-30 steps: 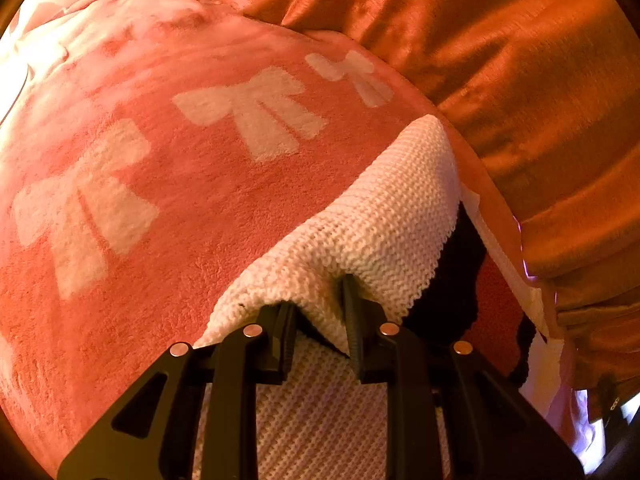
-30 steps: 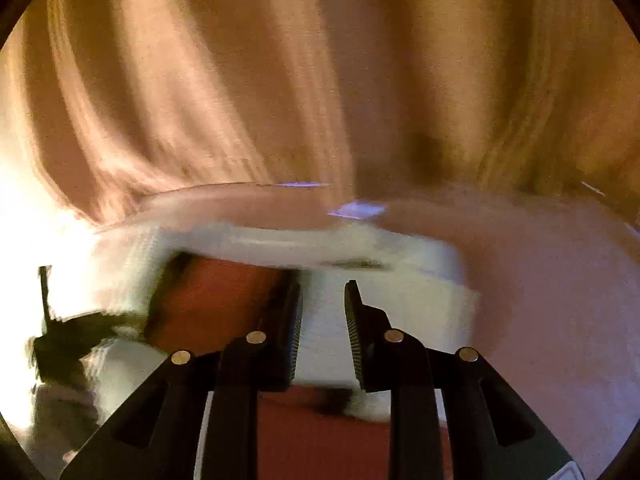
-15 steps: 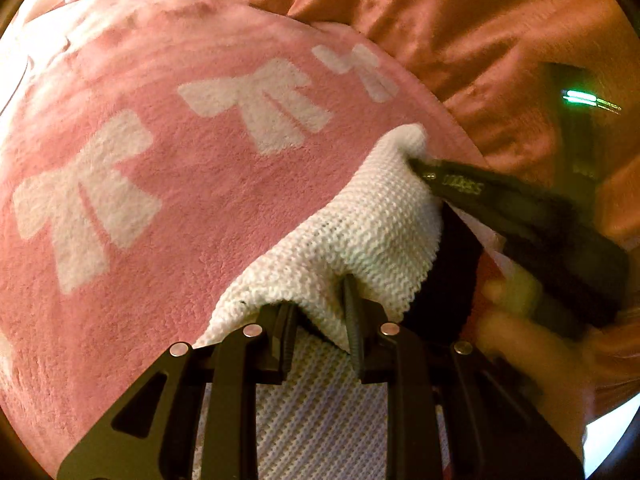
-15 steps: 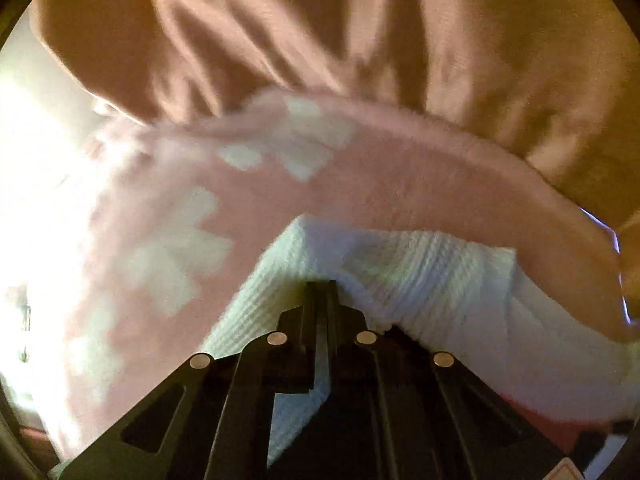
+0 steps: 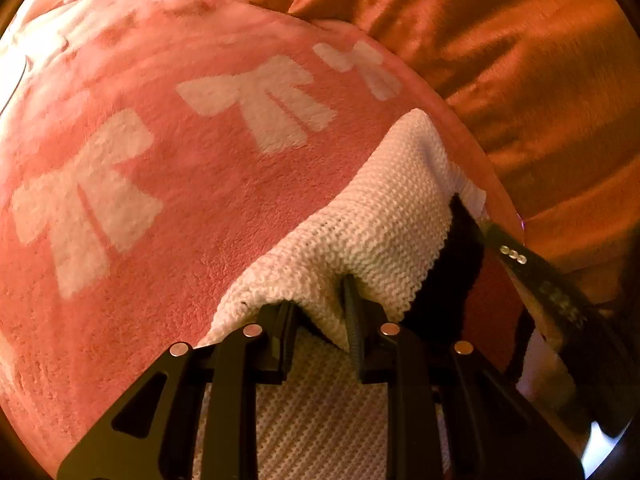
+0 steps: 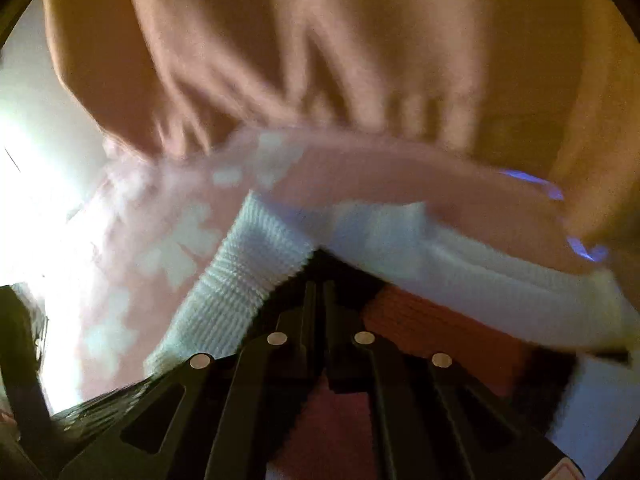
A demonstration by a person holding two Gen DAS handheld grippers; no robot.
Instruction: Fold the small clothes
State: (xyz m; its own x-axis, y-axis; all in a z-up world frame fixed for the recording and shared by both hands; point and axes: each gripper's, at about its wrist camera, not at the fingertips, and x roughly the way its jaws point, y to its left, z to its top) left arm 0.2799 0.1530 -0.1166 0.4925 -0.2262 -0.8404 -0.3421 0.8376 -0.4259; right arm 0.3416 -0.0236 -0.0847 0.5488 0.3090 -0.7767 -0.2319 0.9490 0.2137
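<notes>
A white knit garment [image 5: 384,216] with a black band [image 5: 460,256] and a red part [image 6: 432,332] lies on a pink fleece blanket [image 5: 180,184] printed with white bows. My left gripper [image 5: 318,296] is shut on a raised fold of the white knit near its front edge. My right gripper [image 6: 320,284] is shut, its tips pinching the knit's [image 6: 248,272] edge, which peaks up over them. One of the right gripper's fingers [image 5: 536,276] shows in the left wrist view at the garment's right side. The right wrist view is blurred.
Crumpled orange-brown satin cloth [image 5: 520,60] rises behind and to the right of the blanket, also filling the top of the right wrist view [image 6: 360,40]. Bright light washes out the left edge [image 6: 32,184]. The blanket [image 6: 360,172] stretches away to the left.
The right gripper swung in from blur, closed its jaws on the knit's edge, then slid from the far corner down along the right side. The left gripper kept its hold and stayed still.
</notes>
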